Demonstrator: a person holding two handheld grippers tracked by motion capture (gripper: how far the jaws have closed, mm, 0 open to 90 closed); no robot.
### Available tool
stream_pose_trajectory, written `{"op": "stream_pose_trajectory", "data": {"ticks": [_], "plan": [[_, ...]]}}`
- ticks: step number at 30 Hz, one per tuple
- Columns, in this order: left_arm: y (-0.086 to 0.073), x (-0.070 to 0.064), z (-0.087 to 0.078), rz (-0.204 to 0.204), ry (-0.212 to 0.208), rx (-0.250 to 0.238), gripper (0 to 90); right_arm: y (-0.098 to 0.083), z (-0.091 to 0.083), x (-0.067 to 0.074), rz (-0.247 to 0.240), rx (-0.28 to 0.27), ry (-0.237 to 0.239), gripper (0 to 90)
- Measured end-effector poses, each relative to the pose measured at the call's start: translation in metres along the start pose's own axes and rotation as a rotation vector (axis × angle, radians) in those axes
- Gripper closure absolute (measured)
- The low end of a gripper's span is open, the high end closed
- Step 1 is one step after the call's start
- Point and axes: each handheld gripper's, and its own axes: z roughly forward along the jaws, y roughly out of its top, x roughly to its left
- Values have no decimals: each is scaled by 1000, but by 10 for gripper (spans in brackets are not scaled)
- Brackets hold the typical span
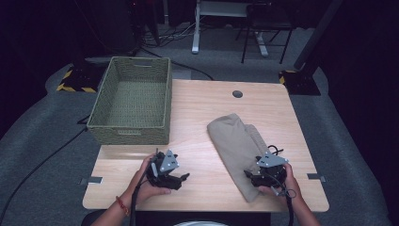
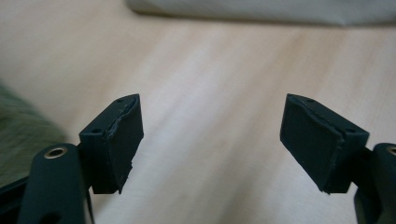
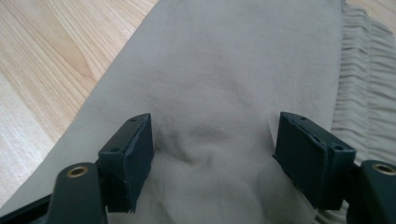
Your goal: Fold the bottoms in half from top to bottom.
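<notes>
A folded beige garment (image 1: pixel 237 143) lies on the right half of the wooden table (image 1: pixel 202 106), running from the middle toward the front edge. My right gripper (image 1: pixel 250 177) rests at its near end. In the right gripper view the jaws (image 3: pixel 212 149) stand wide apart over the cloth (image 3: pixel 224 70), which wrinkles slightly between them; gathered pleats show at the right. My left gripper (image 1: pixel 182 178) hovers over bare wood at the front left, pointing right. Its jaws (image 2: pixel 210 140) are open with nothing between them, and the garment's edge (image 2: pixel 243 9) lies far ahead.
A green woven basket (image 1: pixel 129 134) stands on the table's left back part, overhanging the left edge, with nothing in it. A round cable hole (image 1: pixel 237 94) sits near the far edge. A blurred green shape (image 2: pixel 18 135) shows at the left of the left gripper view.
</notes>
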Motion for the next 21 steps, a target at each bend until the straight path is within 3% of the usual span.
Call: {"op": "stream_pose_trajectory", "data": {"ticks": [3, 8, 10, 12, 13, 16, 17, 21], "plan": [[9, 9, -8, -22, 39, -34, 223, 0, -1, 0, -18, 2, 2, 280], [30, 28, -23, -34, 192, -99, 224, -1, -1, -2, -22, 5, 8, 280], [32, 32, -24, -49, 196, -108, 223, -1, -1, -4, -15, 4, 11, 281], [38, 50, -22, -77, 258, -103, 224, -1, -1, -7, -20, 8, 7, 280], [39, 60, -18, -121, 255, -95, 222, -1, -1, -8, -19, 15, 10, 281], [40, 75, -6, -169, 286, -67, 219, 0, 0, -13, -20, 33, 2, 281], [40, 80, -2, -194, 274, -57, 224, 0, 0, -14, -24, 35, 0, 281], [41, 90, 13, -220, 305, -31, 227, -3, 0, -18, -46, 46, -12, 281]]}}
